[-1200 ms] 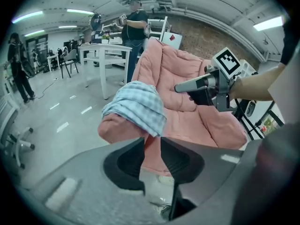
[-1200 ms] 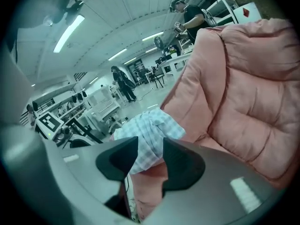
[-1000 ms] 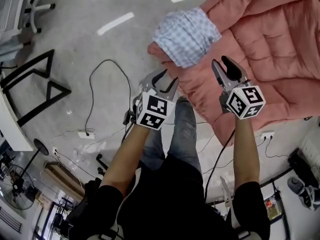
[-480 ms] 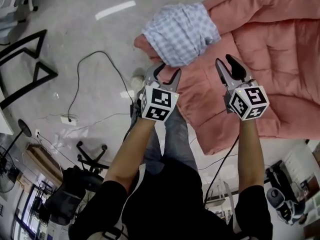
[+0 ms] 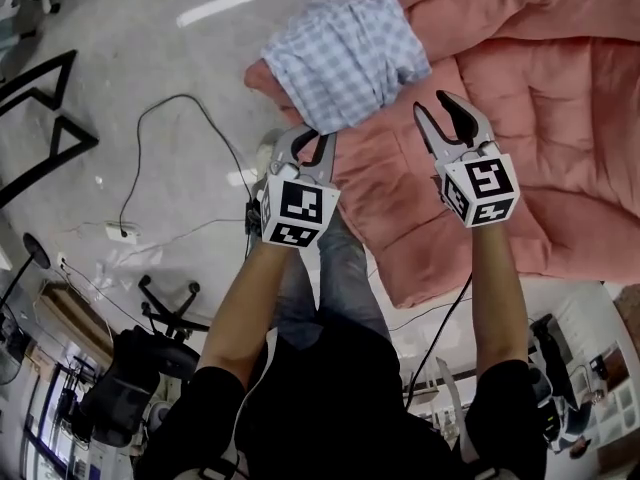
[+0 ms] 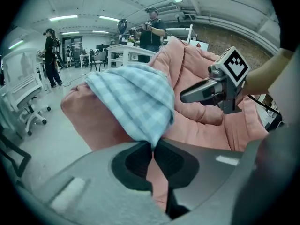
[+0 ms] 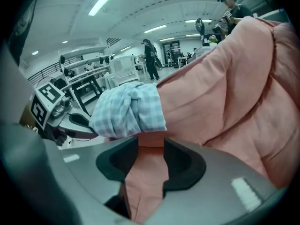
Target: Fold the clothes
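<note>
A light blue checked garment (image 5: 345,63) lies bunched on the left end of a pink quilted cover (image 5: 540,88). My left gripper (image 5: 310,140) is at the garment's near edge. Its jaws have just closed, and in the left gripper view (image 6: 153,146) they pinch the hanging corner of the checked cloth (image 6: 136,100). My right gripper (image 5: 450,108) hovers open over the pink cover, just right of the garment. In the right gripper view (image 7: 151,149) only pink cover (image 7: 225,102) shows between the jaws, with the garment (image 7: 129,111) just beyond the tips.
A black cable (image 5: 160,138) and a power strip (image 5: 122,232) lie on the grey floor to the left. An office chair base (image 5: 165,303) and a black metal frame (image 5: 40,108) stand further left. People (image 6: 152,29) stand among white desks in the background.
The left gripper's jaws, open in the earlier frames, are now closed at the garment's near edge. Both grippers have come nearer the garment, and the right one has rolled a little.
</note>
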Action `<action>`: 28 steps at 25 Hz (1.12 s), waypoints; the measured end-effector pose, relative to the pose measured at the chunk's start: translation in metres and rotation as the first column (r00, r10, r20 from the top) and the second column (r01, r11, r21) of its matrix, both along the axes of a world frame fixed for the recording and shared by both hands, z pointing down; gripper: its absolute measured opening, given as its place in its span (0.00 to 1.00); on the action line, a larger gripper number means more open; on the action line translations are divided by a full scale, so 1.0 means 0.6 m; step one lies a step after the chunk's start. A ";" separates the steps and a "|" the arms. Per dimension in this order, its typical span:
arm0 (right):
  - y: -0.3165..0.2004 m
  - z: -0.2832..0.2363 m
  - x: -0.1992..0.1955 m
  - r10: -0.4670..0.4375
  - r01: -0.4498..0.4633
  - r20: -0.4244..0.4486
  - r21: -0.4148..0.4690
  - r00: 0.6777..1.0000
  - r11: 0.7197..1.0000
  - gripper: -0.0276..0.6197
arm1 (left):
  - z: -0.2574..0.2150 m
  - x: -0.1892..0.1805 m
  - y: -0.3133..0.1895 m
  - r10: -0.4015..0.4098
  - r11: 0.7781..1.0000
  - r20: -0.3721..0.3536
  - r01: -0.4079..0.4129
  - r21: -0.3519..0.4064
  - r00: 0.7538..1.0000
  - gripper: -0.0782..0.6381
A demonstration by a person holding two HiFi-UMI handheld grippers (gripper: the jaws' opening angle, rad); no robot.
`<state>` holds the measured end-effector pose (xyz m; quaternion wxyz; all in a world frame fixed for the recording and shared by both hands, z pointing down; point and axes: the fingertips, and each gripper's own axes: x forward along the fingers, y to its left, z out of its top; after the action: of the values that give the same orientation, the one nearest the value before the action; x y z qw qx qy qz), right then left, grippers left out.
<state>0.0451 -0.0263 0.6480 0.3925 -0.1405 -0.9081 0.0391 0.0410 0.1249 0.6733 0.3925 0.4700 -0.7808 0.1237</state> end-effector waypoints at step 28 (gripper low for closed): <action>0.015 -0.013 -0.036 -0.164 0.155 0.043 0.159 0.986 0.975 0.10 | -0.048 0.024 0.036 0.085 0.996 -0.024 -0.084 0.030 0.996 0.13</action>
<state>0.0236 -0.0175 0.6404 0.3784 -0.1828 -0.9049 -0.0674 0.0556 0.1466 0.6447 0.3899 0.5097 -0.7570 0.1230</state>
